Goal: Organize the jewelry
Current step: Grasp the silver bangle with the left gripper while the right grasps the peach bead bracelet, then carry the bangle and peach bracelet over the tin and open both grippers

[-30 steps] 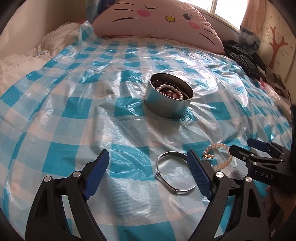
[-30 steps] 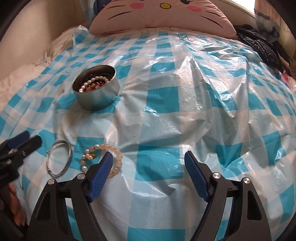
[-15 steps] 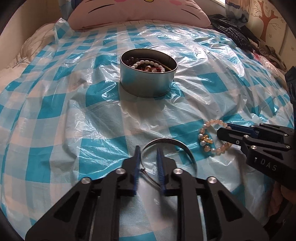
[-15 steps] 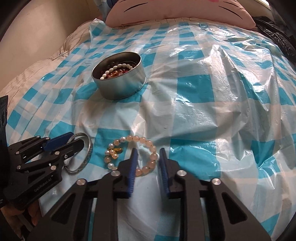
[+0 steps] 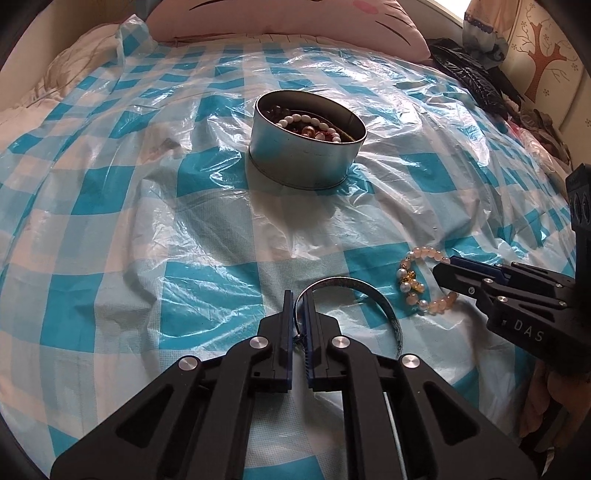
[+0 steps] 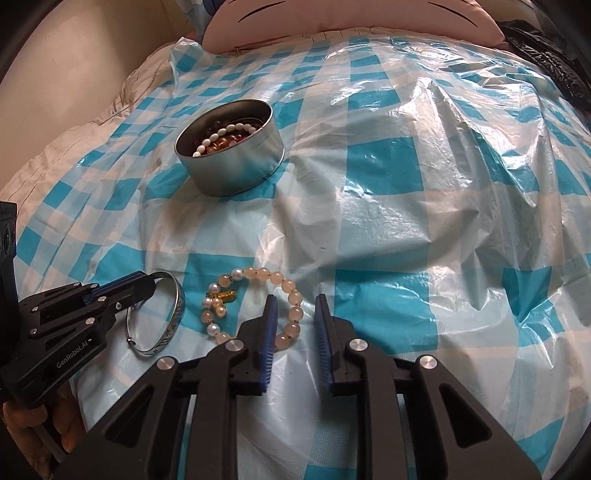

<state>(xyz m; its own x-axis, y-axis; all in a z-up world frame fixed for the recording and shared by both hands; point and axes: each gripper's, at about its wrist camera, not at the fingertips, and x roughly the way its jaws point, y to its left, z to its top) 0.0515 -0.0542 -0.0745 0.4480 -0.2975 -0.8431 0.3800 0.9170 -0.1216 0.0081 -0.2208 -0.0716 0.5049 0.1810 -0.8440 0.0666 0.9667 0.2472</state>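
A round silver tin (image 5: 308, 147) holding bead strings sits mid-bed; it also shows in the right wrist view (image 6: 231, 147). My left gripper (image 5: 296, 299) is shut on the rim of a silver bangle (image 5: 369, 291), which is tilted up off the sheet (image 6: 173, 317). A pink bead bracelet with a gold charm (image 6: 258, 302) lies beside the bangle. My right gripper (image 6: 293, 306) has its jaws narrowly apart around the bracelet's right side (image 5: 424, 284), with a gap still showing.
A blue-and-white checked plastic sheet (image 6: 406, 184) covers the bed. A pink cat-face pillow (image 5: 295, 18) lies at the head. Dark clothing (image 5: 476, 85) is piled at the far right. A beige wall (image 6: 55, 74) borders the left.
My left gripper closed on the bangle and tipped it up. My right gripper narrowed around the bead bracelet. Both moved closer to the jewelry.
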